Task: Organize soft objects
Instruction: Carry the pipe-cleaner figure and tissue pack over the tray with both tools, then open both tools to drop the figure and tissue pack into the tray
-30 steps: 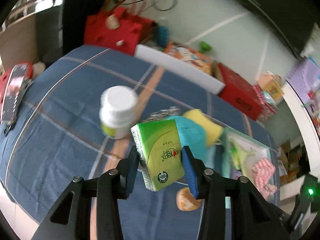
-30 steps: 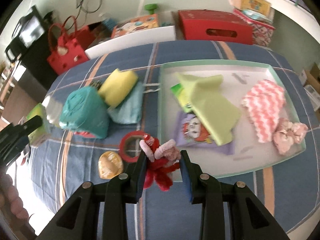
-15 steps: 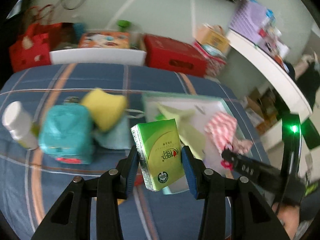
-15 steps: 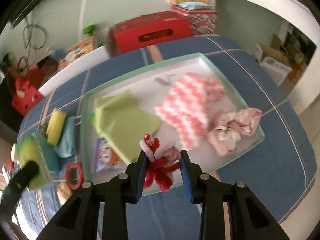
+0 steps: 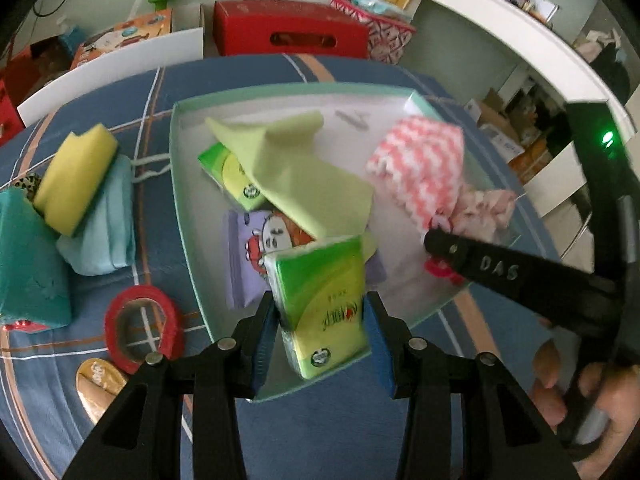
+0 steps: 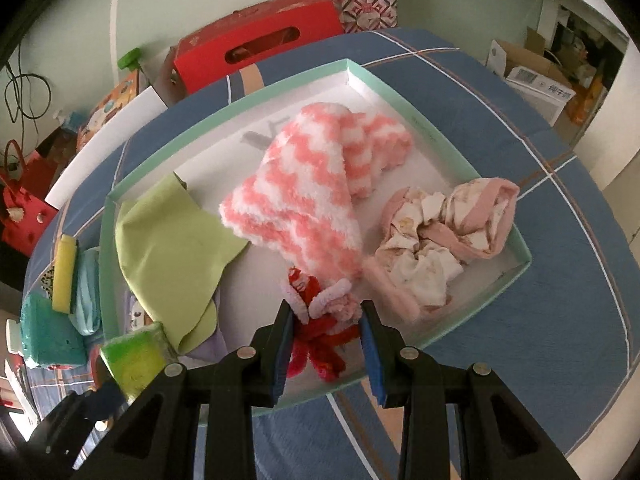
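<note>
My left gripper [image 5: 320, 332] is shut on a green tissue pack [image 5: 324, 304], held over the near edge of the mint-rimmed white tray [image 5: 176, 184]. My right gripper [image 6: 326, 334] is shut on a red and pink fuzzy toy [image 6: 320, 320], hanging over the tray's [image 6: 440, 148] near side. In the tray lie a lime cloth [image 5: 288, 168], a second green tissue pack [image 5: 232, 172], a purple cartoon pack [image 5: 248, 248], a pink-and-white fluffy cloth [image 6: 312, 184] and a pink crumpled cloth [image 6: 440, 240]. The right gripper's arm [image 5: 520, 276] shows at the right of the left wrist view.
On the blue plaid cloth left of the tray sit a yellow sponge [image 5: 72, 184], a pale blue cloth [image 5: 108, 224], a teal pack [image 5: 28, 260], a red-framed mirror [image 5: 140, 328] and a gold oval [image 5: 96, 380]. A red box [image 5: 288, 28] stands beyond the table. A hand [image 5: 580, 400] is at lower right.
Both grippers moved right and down from the table's left part to above the tray, each keeping its hold. The white bottle dropped out of the left wrist view.
</note>
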Available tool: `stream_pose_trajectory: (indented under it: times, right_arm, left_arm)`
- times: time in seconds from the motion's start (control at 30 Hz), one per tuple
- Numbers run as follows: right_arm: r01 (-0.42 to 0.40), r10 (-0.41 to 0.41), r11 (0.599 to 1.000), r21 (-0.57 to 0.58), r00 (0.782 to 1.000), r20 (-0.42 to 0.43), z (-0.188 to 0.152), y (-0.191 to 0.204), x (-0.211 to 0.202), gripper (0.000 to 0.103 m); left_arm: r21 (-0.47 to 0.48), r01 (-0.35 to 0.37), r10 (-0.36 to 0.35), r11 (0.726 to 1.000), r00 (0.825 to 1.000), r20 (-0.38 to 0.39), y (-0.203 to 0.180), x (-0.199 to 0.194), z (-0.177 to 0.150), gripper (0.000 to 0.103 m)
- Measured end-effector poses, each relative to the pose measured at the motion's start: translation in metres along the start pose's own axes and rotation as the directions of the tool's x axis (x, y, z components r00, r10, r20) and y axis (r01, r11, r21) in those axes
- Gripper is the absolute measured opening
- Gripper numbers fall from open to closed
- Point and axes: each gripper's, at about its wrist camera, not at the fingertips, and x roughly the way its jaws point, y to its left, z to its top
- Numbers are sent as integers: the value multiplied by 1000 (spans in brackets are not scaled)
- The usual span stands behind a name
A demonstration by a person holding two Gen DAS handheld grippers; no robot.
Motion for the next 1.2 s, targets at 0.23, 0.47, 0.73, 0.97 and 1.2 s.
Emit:
stream_pose_trajectory:
  times: [0.23, 0.47, 0.73, 0.97, 1.2]
  right_arm:
    - [2, -2, 1000, -15, 1000, -17, 1, 1, 10, 35]
    - [11, -11, 1000, -26, 1000, 4, 0, 4, 1, 39]
    - [25, -21, 999, -42, 996, 84, -2, 9, -31, 56]
    - [36, -29, 997, -62, 993, 115, -3, 15, -45, 60]
    - [45, -39, 998, -53, 992, 117, -1, 14, -41, 83]
  left_arm:
    - [-48, 36, -35, 998, 999, 11, 11, 6, 3, 45]
    - [-68, 37, -36, 997, 999, 11, 13, 3, 5, 47]
    - [-76, 71, -66, 995, 995, 70, 13, -29, 8, 59]
    - [-71, 59, -51, 996, 993, 110, 14, -45, 6, 61]
    - [-124, 22, -6, 992, 992, 125, 30, -52, 4, 71]
